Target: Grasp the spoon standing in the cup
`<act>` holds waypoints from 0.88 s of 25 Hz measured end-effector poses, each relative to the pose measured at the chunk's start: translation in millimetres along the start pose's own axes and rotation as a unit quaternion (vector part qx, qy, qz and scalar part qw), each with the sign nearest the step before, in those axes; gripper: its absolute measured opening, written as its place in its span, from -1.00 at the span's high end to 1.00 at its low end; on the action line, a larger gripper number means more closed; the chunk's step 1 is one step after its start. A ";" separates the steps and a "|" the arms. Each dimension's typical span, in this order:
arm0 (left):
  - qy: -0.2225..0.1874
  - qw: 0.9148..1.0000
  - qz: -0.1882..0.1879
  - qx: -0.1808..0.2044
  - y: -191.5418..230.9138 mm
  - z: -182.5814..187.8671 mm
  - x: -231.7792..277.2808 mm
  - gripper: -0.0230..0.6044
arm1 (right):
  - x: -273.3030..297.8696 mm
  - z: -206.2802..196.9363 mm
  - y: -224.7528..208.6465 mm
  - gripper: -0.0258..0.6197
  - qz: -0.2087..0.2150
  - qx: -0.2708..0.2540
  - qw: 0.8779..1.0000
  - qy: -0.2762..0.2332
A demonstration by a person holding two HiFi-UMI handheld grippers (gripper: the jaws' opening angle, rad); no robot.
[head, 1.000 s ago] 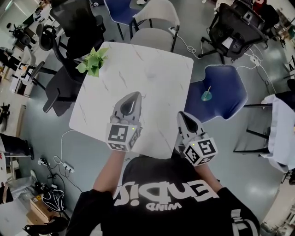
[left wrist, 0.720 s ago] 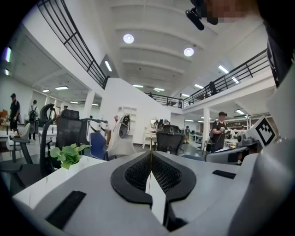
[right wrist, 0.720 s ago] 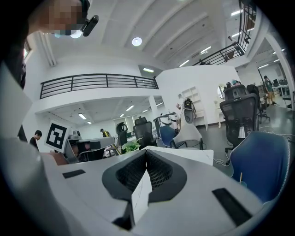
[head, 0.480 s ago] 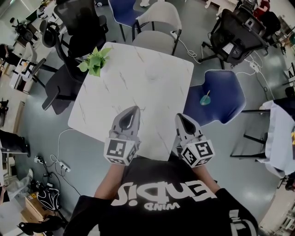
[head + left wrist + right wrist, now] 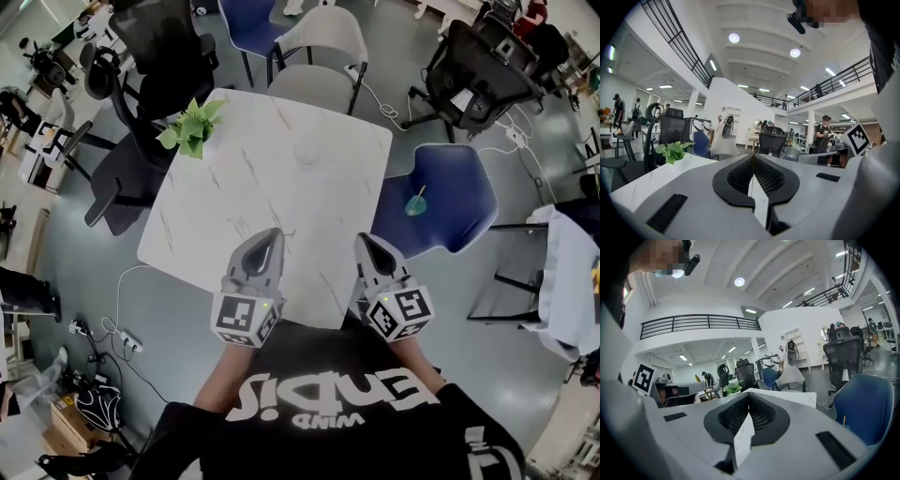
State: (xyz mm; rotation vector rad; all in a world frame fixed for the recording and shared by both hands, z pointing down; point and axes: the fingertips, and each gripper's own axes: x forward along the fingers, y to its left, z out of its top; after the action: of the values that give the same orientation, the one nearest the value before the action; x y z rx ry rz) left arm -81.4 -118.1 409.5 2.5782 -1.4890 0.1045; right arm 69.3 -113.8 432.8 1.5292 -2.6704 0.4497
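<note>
Left gripper (image 5: 266,236) and right gripper (image 5: 367,243) are held closed at the table's (image 5: 281,159) near edge; cup (image 5: 414,205) and spoon (image 5: 421,193) are seen on a chair (image 5: 455,187).

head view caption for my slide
Left claw and right claw shut by the table edge; spoon in cup on blue chair

A small teal cup (image 5: 414,203) stood upright on the seat of a blue chair (image 5: 455,192), toward the seat's left part in the head view. 1 thin, pale spoon (image 5: 421,193) stood in it, its handle leaning up and right past the rim.
</note>
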 end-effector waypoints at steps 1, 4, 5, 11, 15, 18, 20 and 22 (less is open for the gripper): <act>0.001 1.000 0.001 -0.001 0.6 -0.1 0.2 0.88 | 0.0 0.0 -0.2 0.88 0.000 0.000 1.000 0.000; 0.003 1.000 0.003 -0.002 2.4 -0.6 1.6 0.88 | 0.0 0.3 -1.5 0.88 -0.003 0.001 1.000 -0.001; 0.003 1.000 0.003 -0.002 2.9 -0.8 1.9 0.88 | -0.2 0.5 -1.9 0.88 -0.004 0.001 1.000 -0.002; 0.010 1.000 0.004 0.000 6.6 -4.2 4.8 0.88 | 0.7 1.7 -4.0 0.88 -0.008 0.001 1.000 -0.004; 0.014 1.000 0.003 -0.001 6.1 -7.5 6.3 0.88 | -0.6 -0.3 -6.4 0.88 -0.012 0.004 1.000 -0.003; 0.014 1.000 0.001 0.001 4.7 -7.7 7.8 0.88 | -1.3 0.3 -7.7 0.88 -0.012 0.002 1.000 -0.004; 0.014 1.000 0.000 0.000 5.0 -7.0 9.2 0.88 | -0.9 1.5 -7.9 0.88 -0.011 0.001 1.000 -0.006; 0.014 1.000 -0.001 -0.001 5.8 -6.7 9.8 0.88 | -0.3 3.0 -6.8 0.88 -0.009 -0.001 1.000 -0.008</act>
State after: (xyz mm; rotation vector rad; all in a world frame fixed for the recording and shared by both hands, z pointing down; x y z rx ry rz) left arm -81.3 -128.1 418.1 2.5658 -1.4764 0.1373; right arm 75.6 -117.6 431.5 1.5605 -2.6659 0.4376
